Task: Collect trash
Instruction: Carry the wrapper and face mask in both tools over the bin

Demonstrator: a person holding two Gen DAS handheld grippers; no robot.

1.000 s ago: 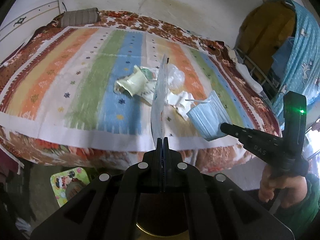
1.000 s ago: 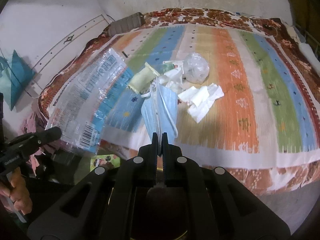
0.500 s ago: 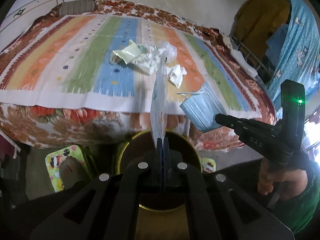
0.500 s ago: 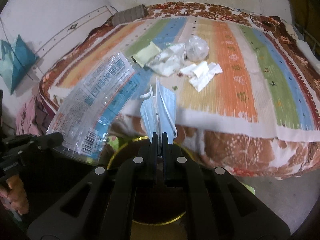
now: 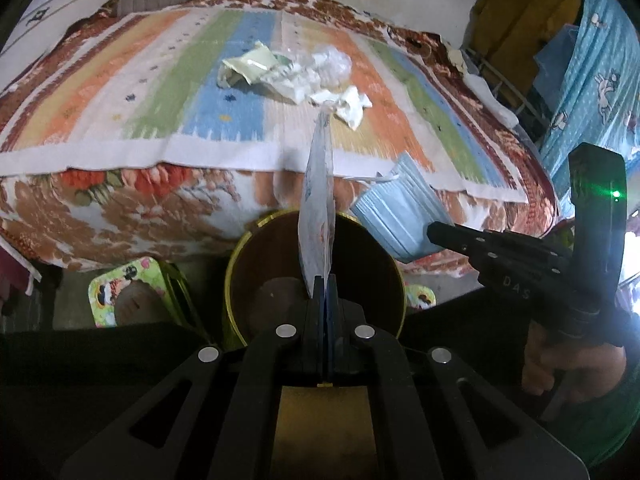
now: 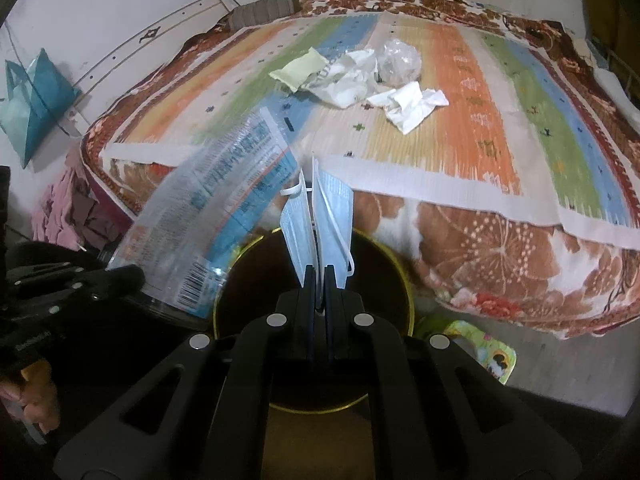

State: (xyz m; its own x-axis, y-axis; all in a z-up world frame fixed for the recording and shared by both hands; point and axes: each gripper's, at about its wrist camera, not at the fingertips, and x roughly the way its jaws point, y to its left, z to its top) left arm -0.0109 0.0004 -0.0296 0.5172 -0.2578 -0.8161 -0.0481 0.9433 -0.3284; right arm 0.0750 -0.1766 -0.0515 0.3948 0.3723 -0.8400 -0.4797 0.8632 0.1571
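My left gripper is shut on a clear printed plastic wrapper, held edge-on above a round gold-rimmed bin. The wrapper shows flat in the right wrist view. My right gripper is shut on a light blue face mask above the same bin; the mask also shows in the left wrist view. Crumpled paper and plastic trash lies on the striped bed cover, also seen in the right wrist view.
The bin stands on the floor against the bed's front edge. A small green cartoon stool stands left of the bin. A teal bag hangs on the left wall. Blue curtain and shelves stand at the right.
Both grippers have pulled back from the bed and lowered, carrying the wrapper and the mask over the bin, which now shows fully below them.
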